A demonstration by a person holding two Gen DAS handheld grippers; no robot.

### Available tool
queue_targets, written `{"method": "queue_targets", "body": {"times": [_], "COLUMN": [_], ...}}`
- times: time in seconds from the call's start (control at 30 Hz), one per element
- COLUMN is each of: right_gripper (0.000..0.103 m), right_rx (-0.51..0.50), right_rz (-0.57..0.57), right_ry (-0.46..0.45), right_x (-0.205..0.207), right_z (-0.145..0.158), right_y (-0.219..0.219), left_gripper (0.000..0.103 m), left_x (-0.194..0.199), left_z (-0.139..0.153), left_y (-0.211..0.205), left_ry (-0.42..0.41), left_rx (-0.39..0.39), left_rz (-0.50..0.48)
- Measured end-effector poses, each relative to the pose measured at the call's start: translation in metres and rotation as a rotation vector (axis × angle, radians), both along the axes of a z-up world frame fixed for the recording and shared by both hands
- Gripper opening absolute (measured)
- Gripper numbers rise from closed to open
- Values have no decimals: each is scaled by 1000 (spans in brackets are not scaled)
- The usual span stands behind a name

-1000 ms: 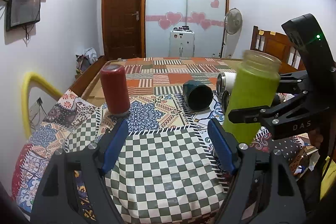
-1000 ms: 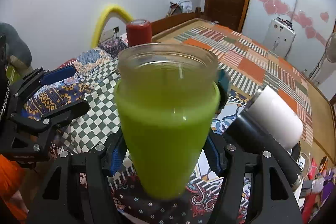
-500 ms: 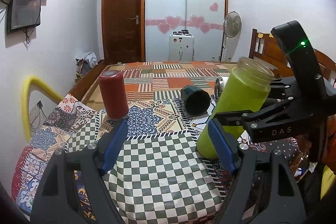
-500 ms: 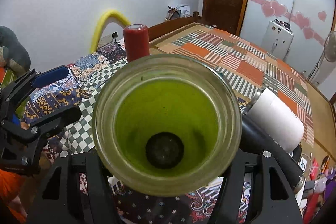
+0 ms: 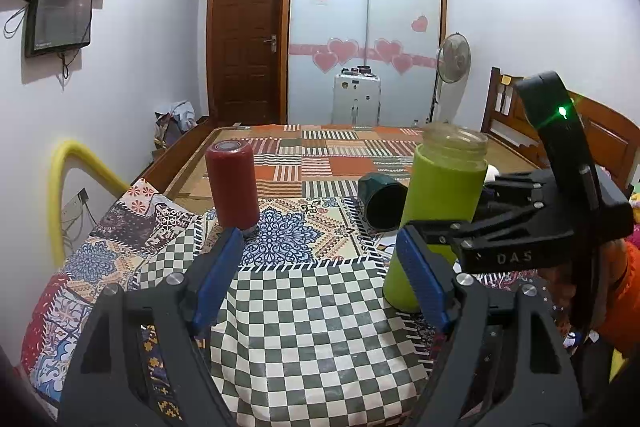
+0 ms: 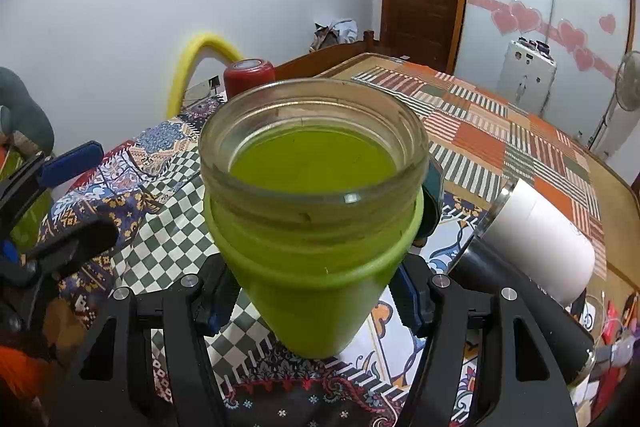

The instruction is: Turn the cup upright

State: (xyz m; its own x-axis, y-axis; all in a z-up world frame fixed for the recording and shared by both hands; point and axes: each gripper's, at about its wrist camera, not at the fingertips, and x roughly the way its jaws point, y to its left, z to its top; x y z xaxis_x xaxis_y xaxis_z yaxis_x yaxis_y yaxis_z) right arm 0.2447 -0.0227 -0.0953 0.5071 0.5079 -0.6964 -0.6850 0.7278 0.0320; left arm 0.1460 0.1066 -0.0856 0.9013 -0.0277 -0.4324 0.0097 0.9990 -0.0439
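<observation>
Right hand-held gripper (image 6: 316, 301) clasps the upright, empty green cup (image 6: 316, 227)

A bottle (image 5: 233, 183) stands upside down on the bed (image 5: 312, 311), left of a cup (image 5: 383, 202) lying on its side. A jar (image 5: 438, 215) stands right of and before that cup, a tumbler (image 6: 536, 239) lying beside it.

The right gripper (image 5: 430, 227) clasps the green cup (image 5: 438, 215), mouth up, its base on the checked cloth (image 5: 312, 327).
</observation>
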Motion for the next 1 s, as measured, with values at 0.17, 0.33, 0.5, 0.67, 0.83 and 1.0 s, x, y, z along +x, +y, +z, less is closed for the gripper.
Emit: {"method": "queue_targets", "body": {"times": [0.17,0.33,0.5,0.67,0.83,1.0], "right_gripper": [62,62,62,62,76,90], "right_rx": [46,152,257,308,357,375], "right_rz": [-34,-94,-181,-251,-291,-323], "right_ry": [-33,-120,-246,-362,-423,-476], "right_x": [-22,-63,-115,-164,-193,-210], "right_z": [14,47,81,105,118,125], "right_y": [-17,-49,-81,-92,-101,-105], "left_gripper": [79,79,79,81,87,95], "left_x": [-14,-41,-80,-116,-150,-169], "left_z": [16,40,69,92,104,106], "left_y": [-6,-21,-42,-57,-70,-79], "left_ry": [-43,-124,-236,-318,-377,-396], "left_rx": [-5,16,55,44,47,47], "left_rz": [3,6,18,23,25,26]}}
